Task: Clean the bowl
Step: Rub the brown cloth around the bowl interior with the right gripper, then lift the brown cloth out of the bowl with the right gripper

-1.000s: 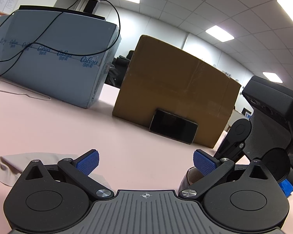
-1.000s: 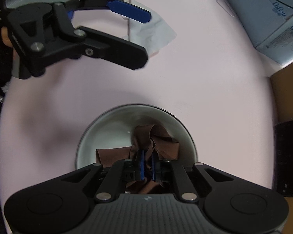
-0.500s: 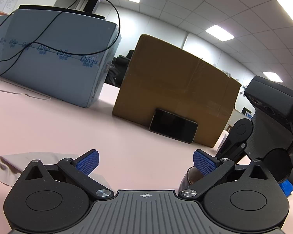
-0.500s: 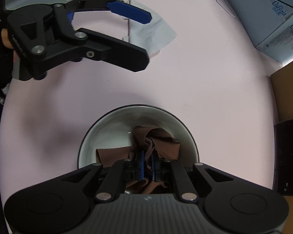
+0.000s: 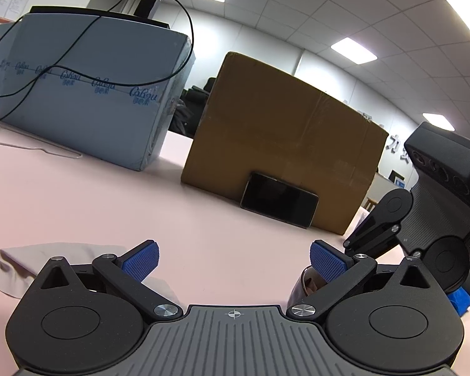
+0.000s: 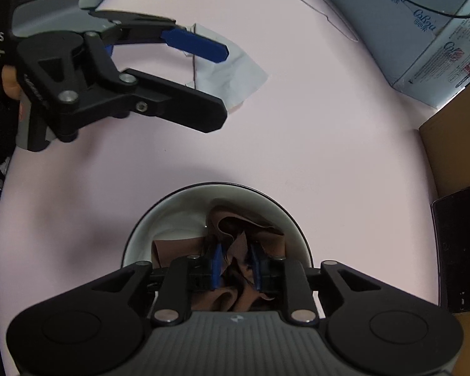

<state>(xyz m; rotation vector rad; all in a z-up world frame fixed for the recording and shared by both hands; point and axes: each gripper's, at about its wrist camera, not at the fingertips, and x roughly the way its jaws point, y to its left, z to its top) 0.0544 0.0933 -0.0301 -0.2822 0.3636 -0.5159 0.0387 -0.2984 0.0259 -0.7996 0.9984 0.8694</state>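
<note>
While the right gripper [image 6: 235, 266] pinches the brown cloth [image 6: 247, 235] inside the bowl [image 6: 159, 216] just below its jaws, it should rub round the white walls. Wide open and empty, the left gripper [image 5: 233, 258] could steady the rim.

A big brown box [image 5: 285, 144] and a blue box [image 5: 87, 94] sit on the pink bench [image 5: 109, 206]. A black phone [image 5: 279, 199] leans against the brown box, a black wire [image 5: 185, 15] hangs over the blue box, and a crumpled white cloth [image 6: 232, 69] lies on the bench.
</note>
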